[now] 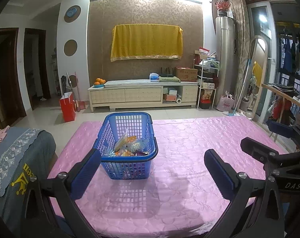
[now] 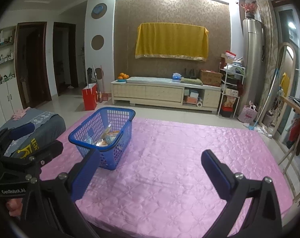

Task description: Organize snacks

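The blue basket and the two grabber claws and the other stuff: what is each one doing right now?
Blue plastic lattice basket: upright on the pink quilted cover, holding snacks.
Snack packets: piled inside the basket, none on the cover.
Left gripper: open, empty, apart from the basket.
Right gripper: open, empty, over bare cover.
Yellow cloth: draped on the wall.
Oranges: heaped in a blue dish on the cabinet.

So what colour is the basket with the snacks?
Blue. The basket shows best in the left wrist view, on the pink cover.
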`<state>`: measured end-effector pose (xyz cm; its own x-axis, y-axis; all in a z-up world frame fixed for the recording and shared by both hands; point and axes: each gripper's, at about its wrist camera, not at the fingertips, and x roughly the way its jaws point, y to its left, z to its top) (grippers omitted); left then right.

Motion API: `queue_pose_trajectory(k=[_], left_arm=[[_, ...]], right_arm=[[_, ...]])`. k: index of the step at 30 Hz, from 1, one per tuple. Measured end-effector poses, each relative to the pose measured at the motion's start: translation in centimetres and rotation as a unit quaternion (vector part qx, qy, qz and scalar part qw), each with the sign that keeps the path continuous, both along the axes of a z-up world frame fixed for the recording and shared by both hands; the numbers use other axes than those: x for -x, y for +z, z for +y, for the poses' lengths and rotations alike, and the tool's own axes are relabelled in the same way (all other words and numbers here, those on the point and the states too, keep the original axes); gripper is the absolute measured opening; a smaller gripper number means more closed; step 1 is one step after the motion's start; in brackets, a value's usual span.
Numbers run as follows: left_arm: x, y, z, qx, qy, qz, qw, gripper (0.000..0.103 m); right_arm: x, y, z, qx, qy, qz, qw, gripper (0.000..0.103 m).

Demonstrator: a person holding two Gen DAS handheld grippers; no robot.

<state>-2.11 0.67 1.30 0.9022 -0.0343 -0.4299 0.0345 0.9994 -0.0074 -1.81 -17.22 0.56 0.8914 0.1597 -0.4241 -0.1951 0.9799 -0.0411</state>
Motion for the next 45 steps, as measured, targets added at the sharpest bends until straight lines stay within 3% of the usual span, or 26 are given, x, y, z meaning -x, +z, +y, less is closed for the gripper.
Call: queue_pose_trajectory(k=[45], left_arm=[[0.95, -0.31, -0.40, 0.002, -0.002, 0.015, 0.9999, 0.103]], right_arm=[[0.28, -0.36, 0.17, 0.005, -0.003, 0.013, 1.000, 0.103]])
